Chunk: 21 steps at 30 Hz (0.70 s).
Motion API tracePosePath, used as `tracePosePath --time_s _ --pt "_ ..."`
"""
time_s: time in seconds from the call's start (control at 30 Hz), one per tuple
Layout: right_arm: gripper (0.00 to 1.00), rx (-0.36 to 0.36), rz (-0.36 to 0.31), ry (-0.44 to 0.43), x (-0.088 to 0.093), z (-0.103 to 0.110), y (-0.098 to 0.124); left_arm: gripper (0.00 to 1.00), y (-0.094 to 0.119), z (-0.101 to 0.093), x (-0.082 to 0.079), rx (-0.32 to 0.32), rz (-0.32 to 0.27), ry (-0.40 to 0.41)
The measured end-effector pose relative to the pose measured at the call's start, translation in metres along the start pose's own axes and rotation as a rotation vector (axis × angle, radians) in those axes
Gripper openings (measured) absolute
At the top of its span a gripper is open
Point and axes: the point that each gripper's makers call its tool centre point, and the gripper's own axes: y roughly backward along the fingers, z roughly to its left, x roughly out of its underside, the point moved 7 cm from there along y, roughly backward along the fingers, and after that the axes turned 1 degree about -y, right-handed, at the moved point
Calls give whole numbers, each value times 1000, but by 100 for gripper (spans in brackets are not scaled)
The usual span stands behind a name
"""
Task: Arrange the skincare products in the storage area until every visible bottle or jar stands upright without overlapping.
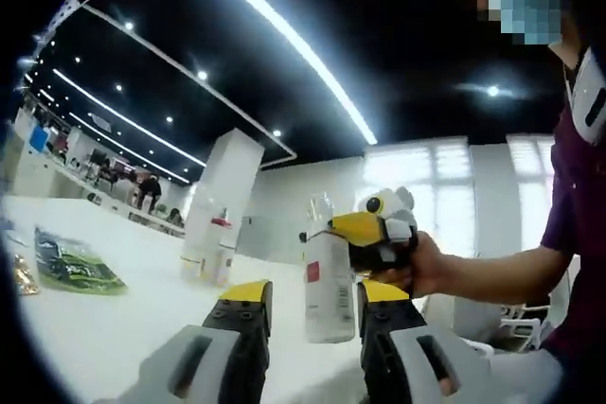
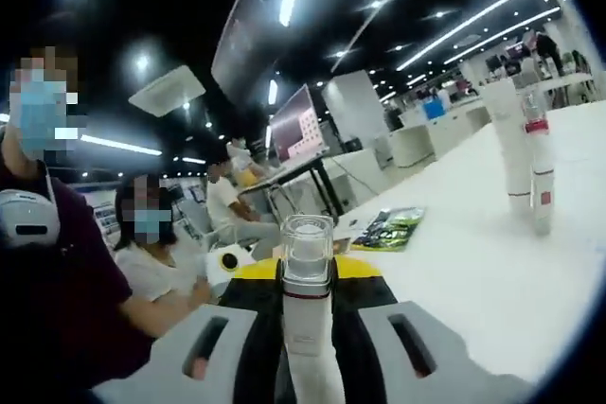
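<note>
A white bottle (image 1: 328, 290) with a clear cap and a red label stands upright on the white table (image 1: 114, 328). My right gripper (image 1: 379, 230), held in a person's hand, comes in from the right and is clamped on the bottle's upper part. In the right gripper view its jaws (image 2: 308, 281) are shut on the same bottle (image 2: 307, 262), just below the clear cap. My left gripper (image 1: 314, 302) is open and low over the table, with the bottle's lower half showing in the gap between its yellow-tipped fingers (image 1: 244, 296).
Two more tall white bottles (image 1: 214, 251) stand upright farther back on the table, also seen as a pair (image 2: 526, 153) at the right. A green packet (image 1: 74, 264) (image 2: 389, 228) and a gold packet (image 1: 19, 276) lie flat. People sit close by (image 2: 156, 253).
</note>
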Motion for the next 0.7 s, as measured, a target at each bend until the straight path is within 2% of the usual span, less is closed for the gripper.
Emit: tracePosePath --time_s 0.07,0.2,0.27,0.3,0.33,0.4,0.5,0.57,0.63,0.67,0.7 --pt "17 -78 31 74 0 10 -2 37 -3 -8 2 60 5 18" --pt "17 -187 116 97 10 21 -6 36 -6 -18 6 133 38 36" --pt "17 -208 140 107 12 21 -7 23 -6 -28 11 246 85 97" --pt "17 -250 161 91 13 24 -7 23 -6 -34 10 303 87 145" --pt "17 -276 166 87 13 27 -7 22 -6 -32 10 280 90 165" --pt "17 -279 162 113 10 28 -8 21 -3 -30 7 282 82 138" --pt "17 -261 157 119 10 27 -10 20 -1 -24 4 222 60 85" --pt "17 -201 135 126 9 22 -12 20 -1 -19 3 163 58 60" --pt "17 -177 113 125 9 19 -13 19 -2 -15 3 105 58 41" --pt "18 -125 84 125 10 16 -14 19 -2 -13 4 81 61 40" --pt "18 -118 78 130 11 16 -14 19 -1 -13 4 80 65 38"
